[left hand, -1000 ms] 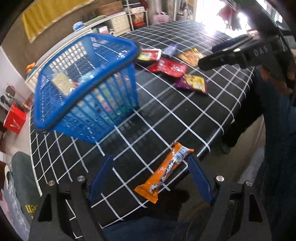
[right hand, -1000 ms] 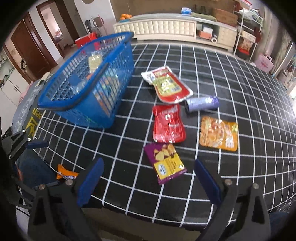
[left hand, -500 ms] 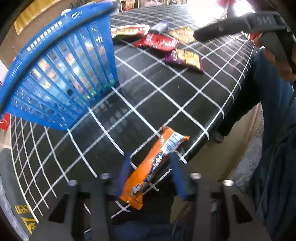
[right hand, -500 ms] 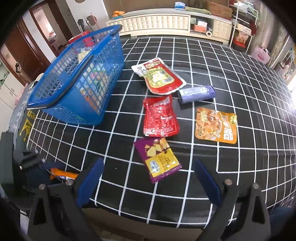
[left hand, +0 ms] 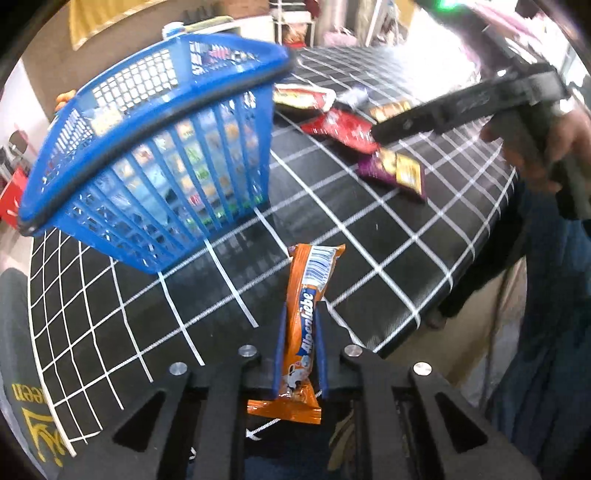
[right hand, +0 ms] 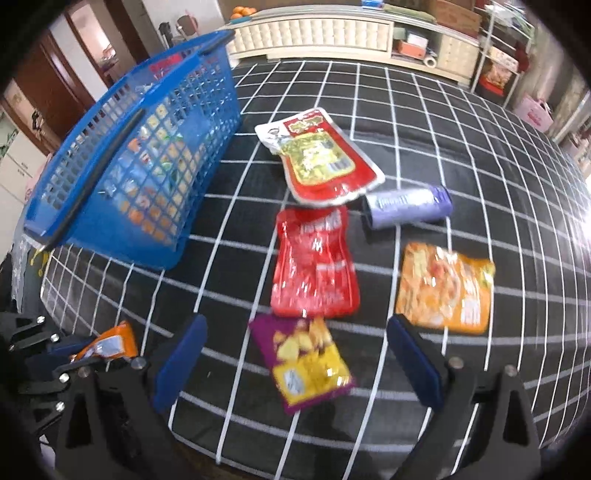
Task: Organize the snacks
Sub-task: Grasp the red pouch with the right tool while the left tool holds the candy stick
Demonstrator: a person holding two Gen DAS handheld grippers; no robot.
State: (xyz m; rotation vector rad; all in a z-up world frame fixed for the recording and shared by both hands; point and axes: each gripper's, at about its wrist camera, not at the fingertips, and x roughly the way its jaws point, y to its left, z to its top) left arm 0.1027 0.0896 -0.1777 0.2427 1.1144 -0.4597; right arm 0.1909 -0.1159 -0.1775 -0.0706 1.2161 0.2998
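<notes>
My left gripper (left hand: 300,314) is shut on an orange candy bar (left hand: 306,310), held just above the table's near edge; the same orange bar (right hand: 107,341) shows at lower left in the right wrist view. A blue basket (left hand: 147,147) holding several snacks stands beyond it, left of centre. My right gripper (right hand: 295,332) is open, its fingers either side of a purple-and-yellow snack bag (right hand: 306,362) without touching it. Farther on lie a red pouch (right hand: 314,266), a red-and-white pouch (right hand: 317,158), a purple roll (right hand: 406,206) and an orange packet (right hand: 447,288).
The table (right hand: 461,129) wears a black cloth with a white grid; its near edge drops off close to both grippers. A person's hand (left hand: 546,140) holds the right gripper at upper right in the left wrist view. A cream cabinet (right hand: 314,33) stands beyond the table.
My left gripper has closed on the orange candy bar and lifted it, turning toward the basket. My right gripper has come forward and lower over the purple-and-yellow bag, still open.
</notes>
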